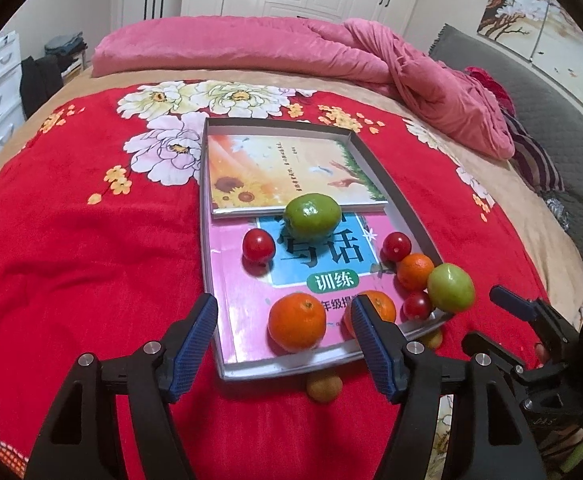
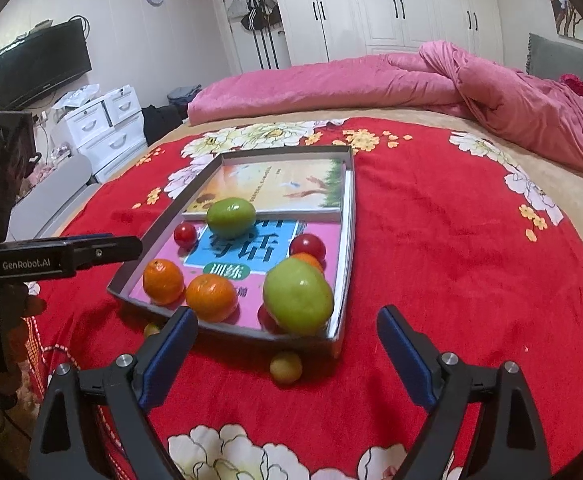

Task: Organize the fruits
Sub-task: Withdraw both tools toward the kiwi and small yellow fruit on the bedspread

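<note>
A shallow grey tray (image 1: 393, 184) (image 2: 349, 240) lies on the red flowered blanket and holds two books and fruit. Two green fruits (image 1: 312, 216) (image 1: 450, 288) (image 2: 298, 296), oranges (image 1: 296, 322) (image 2: 211, 297) (image 2: 163, 281) and small red tomatoes (image 1: 258, 245) (image 2: 307, 247) lie in it. Two small yellowish fruits lie on the blanket by the tray's near edge (image 1: 323, 388) (image 2: 286, 367). My left gripper (image 1: 283, 344) is open and empty above the tray's near edge. My right gripper (image 2: 287, 352) is open and empty, with one yellowish fruit between its fingers' line.
A rumpled pink duvet (image 1: 371, 60) (image 2: 491, 92) lies at the back of the bed. A grey headboard (image 1: 531, 92) stands on the right. White drawers (image 2: 99, 128) and a television (image 2: 39, 64) stand beside the bed on the left.
</note>
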A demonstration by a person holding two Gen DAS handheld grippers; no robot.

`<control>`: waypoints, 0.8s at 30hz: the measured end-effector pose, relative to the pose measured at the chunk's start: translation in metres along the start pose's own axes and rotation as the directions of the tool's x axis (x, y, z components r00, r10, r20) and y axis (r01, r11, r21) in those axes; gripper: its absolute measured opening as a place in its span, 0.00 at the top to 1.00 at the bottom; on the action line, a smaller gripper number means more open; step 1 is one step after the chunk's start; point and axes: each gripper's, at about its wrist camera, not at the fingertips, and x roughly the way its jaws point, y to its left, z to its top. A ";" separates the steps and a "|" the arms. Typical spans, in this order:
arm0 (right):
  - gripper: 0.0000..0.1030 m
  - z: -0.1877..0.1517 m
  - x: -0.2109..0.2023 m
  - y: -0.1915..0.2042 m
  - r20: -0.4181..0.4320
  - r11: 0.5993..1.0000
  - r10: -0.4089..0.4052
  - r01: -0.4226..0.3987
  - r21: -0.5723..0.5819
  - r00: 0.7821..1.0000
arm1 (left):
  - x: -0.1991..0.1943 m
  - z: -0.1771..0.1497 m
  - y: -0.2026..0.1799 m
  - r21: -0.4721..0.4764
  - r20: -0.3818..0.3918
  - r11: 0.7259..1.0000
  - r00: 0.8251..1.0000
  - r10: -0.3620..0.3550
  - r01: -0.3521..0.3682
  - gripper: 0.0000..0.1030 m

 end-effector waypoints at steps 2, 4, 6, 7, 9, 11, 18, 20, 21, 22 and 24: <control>0.11 -0.002 -0.001 0.001 -0.006 1.000 -0.008 0.008 0.001 1.000 | -0.002 -0.002 0.000 -0.004 -0.003 1.000 1.000 0.002 -0.002 0.31; 0.11 -0.005 0.000 0.000 -0.022 1.000 -0.009 0.009 0.012 1.000 | -0.003 -0.004 0.000 -0.006 -0.007 1.000 1.000 0.001 -0.001 0.31; 0.11 -0.007 0.002 -0.001 -0.043 1.000 -0.006 0.007 0.022 0.999 | -0.005 -0.008 -0.001 0.001 -0.012 1.000 1.000 0.001 -0.001 0.31; 0.11 -0.008 0.002 -0.001 -0.051 1.000 -0.007 0.008 0.023 0.999 | -0.005 -0.009 -0.002 0.005 -0.015 1.000 1.000 0.000 0.000 0.31; 0.11 -0.009 0.003 0.000 -0.063 1.000 -0.007 0.008 0.020 0.998 | -0.007 -0.014 -0.003 0.012 -0.026 1.000 1.000 0.003 -0.002 0.31; 0.11 -0.012 0.003 0.001 -0.069 1.000 -0.012 0.013 0.017 0.998 | -0.007 -0.018 -0.004 0.009 -0.041 1.000 0.999 0.000 0.001 0.31; 0.13 -0.018 0.010 0.004 -0.115 1.000 0.003 -0.001 0.015 0.993 | 0.000 -0.039 -0.009 -0.007 -0.123 0.999 0.992 -0.035 0.035 0.31; 0.18 -0.019 0.012 0.004 -0.129 1.000 0.001 0.001 0.016 0.992 | 0.002 -0.041 -0.012 -0.001 -0.134 0.999 0.990 -0.036 0.036 0.31; 0.22 -0.020 0.014 0.004 -0.136 1.000 0.003 0.000 0.017 0.991 | 0.003 -0.042 -0.014 0.001 -0.138 0.999 0.990 -0.039 0.040 0.31; 0.22 -0.021 0.015 0.004 -0.144 1.000 0.003 -0.001 0.017 0.990 | 0.004 -0.043 -0.016 0.005 -0.140 0.999 0.989 -0.044 0.046 0.31; 0.27 -0.023 0.018 0.004 -0.153 1.000 0.003 -0.001 0.014 0.988 | 0.006 -0.046 -0.020 0.016 -0.146 0.999 0.988 -0.048 0.051 0.31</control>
